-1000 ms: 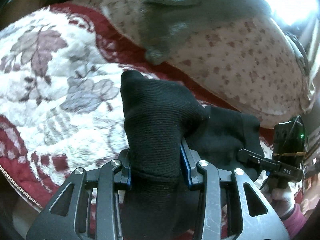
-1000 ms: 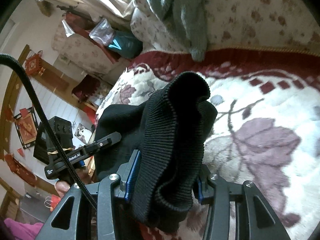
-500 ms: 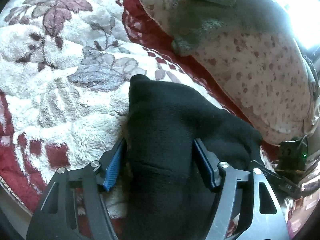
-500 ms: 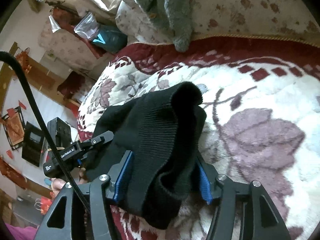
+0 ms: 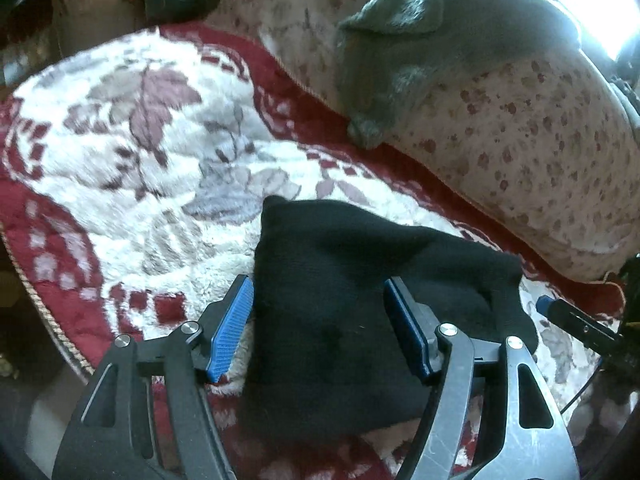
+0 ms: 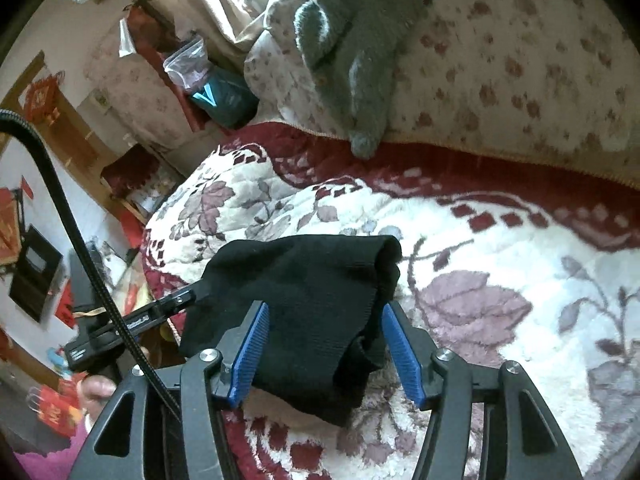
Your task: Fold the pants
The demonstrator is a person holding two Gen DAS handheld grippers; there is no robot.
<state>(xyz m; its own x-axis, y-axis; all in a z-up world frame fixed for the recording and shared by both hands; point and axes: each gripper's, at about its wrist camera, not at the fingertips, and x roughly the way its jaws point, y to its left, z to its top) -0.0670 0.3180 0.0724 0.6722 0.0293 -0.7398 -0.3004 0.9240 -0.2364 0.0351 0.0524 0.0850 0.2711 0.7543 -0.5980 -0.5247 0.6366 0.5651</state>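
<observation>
The black knit pants (image 5: pixel 344 288) lie folded in a compact bundle on the red and white floral blanket (image 5: pixel 132 152). My left gripper (image 5: pixel 318 300) is open, its blue pads on either side of the bundle's left end. My right gripper (image 6: pixel 324 326) is open too, with its pads on either side of the right end of the pants (image 6: pixel 308 284). The left gripper's tip (image 6: pixel 176 302) shows at the left of the right wrist view, and the right gripper's tip (image 5: pixel 568 316) shows at the right edge of the left wrist view.
A long spotted cushion (image 5: pixel 540 152) lies behind the blanket with a grey knit garment (image 5: pixel 420 48) draped over it. The blanket's front edge (image 5: pixel 44 312) drops off at the lower left. Furniture and bags (image 6: pixel 216 92) stand beyond the blanket's left end.
Both grippers held the pants raised a second ago, then lowered them onto the blanket and opened. The bundle now rests flat between the spread pads.
</observation>
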